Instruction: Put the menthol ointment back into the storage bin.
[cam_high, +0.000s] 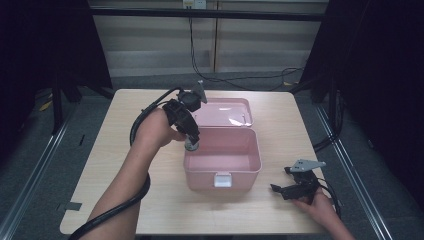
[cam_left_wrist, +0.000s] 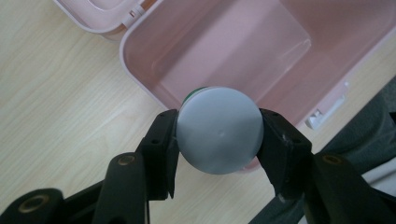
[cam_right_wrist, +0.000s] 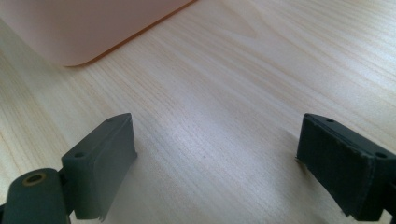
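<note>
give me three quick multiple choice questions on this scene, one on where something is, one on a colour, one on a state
1. Where is the round grey-topped container that the left gripper holds?
A. over the near left rim of the pink box
B. flat on the table beside the right gripper
C. on the open lid

2. What colour is the box?
A. blue
B. pink
C. white

3. How do the jaws of the right gripper stand?
A. shut on the box's latch
B. shut on a cloth
C. apart, with nothing between them

Answers:
1 A: the left gripper view shows the container between the pads, above the box's rim and the table.
2 B: box and lid are pale pink in the high view.
3 C: the right gripper view shows bare wood between the two pads.
</note>
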